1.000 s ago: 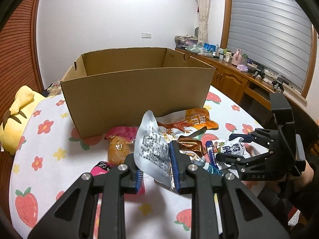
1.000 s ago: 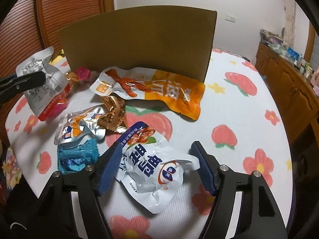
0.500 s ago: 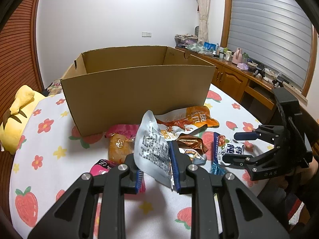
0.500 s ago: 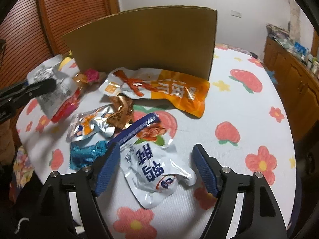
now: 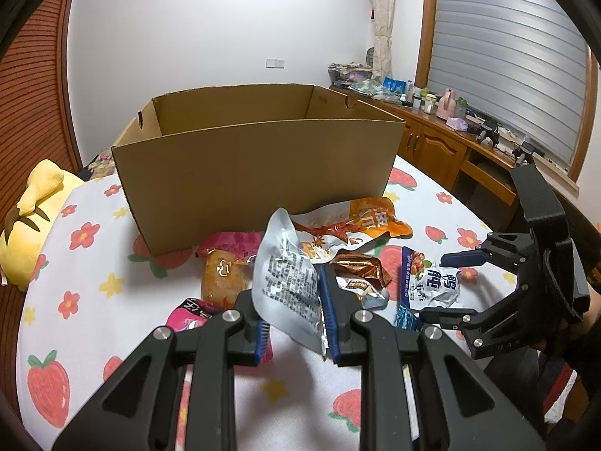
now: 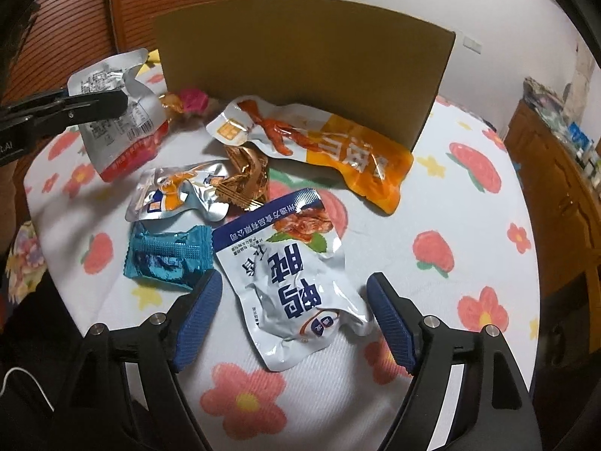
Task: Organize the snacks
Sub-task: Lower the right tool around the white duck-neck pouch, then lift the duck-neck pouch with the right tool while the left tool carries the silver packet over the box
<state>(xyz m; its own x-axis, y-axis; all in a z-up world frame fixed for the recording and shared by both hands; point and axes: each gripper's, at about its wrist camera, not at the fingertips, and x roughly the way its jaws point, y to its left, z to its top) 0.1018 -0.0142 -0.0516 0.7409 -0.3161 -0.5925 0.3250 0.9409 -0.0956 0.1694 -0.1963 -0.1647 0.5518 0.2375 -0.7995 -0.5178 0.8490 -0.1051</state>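
My left gripper (image 5: 295, 323) has its fingers clamped on the silver pouch (image 5: 287, 285), holding it upright above the tabletop (image 5: 94, 300), in front of the box (image 5: 255, 165). The box stands open at the far side, and the loose snacks lie between it and me. Closest to the box's front wall is the orange pouch (image 6: 338, 150), flat on the cloth. Nearer me from the box come the gold wrapper (image 6: 246, 176) and a small silver packet (image 6: 176, 195), touching each other. Nearer still are the blue wrapper (image 6: 165, 259) and the white pouch (image 6: 293, 274), side by side. My right gripper (image 6: 295, 319) hangs over the white pouch with its fingers spread wide, one on either side of its near end; I can't tell whether they touch it. A pink packet (image 5: 231, 240) and an amber one (image 5: 223, 278) sit by the box's front left corner. A yellow plush (image 5: 26, 225) lies left of the box.
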